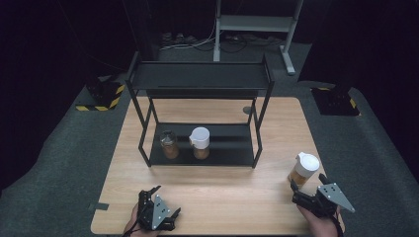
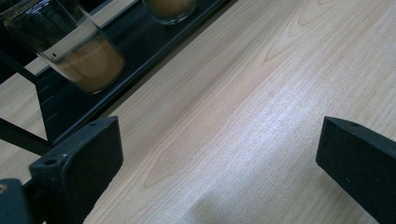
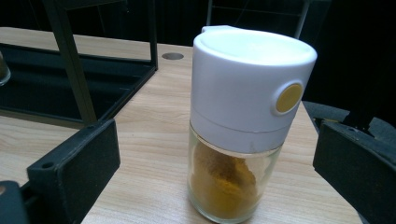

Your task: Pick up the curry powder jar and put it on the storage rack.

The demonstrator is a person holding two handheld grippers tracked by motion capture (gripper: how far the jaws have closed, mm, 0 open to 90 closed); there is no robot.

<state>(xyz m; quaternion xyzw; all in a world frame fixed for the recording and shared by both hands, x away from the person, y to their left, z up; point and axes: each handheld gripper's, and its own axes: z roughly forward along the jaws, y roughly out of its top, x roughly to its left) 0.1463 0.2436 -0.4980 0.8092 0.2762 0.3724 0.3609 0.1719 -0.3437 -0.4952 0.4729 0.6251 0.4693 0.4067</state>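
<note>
We see a wooden table carrying a black two-level rack, which stands ahead of both tongs, on the far half of the table. Its lower shelf holds two jars. One is an open glass jar with brown powder in it, ahead of our left tongs and a little to their right; the other is a jar with a white lid, just to the right of the first and well apart from both tongs.

A third jar — glass body, white cap, yellow powder inside — stands upright on the bare table, off the rack, just ahead of our right tongs. In the right gripper view this jar sits between the two black jaws and slightly beyond them, with a clear gap on each side; neither jaw touches it. A round yellow button shows on the side of its cap.

Our right tongs stand wide apart, pointed at that jar from the near right corner of the table. Our left tongs are likewise spread apart and hold nothing — in the left gripper view there is bare wood between their jaws, and the edge of the rack with the open jar lies beyond them.
</note>
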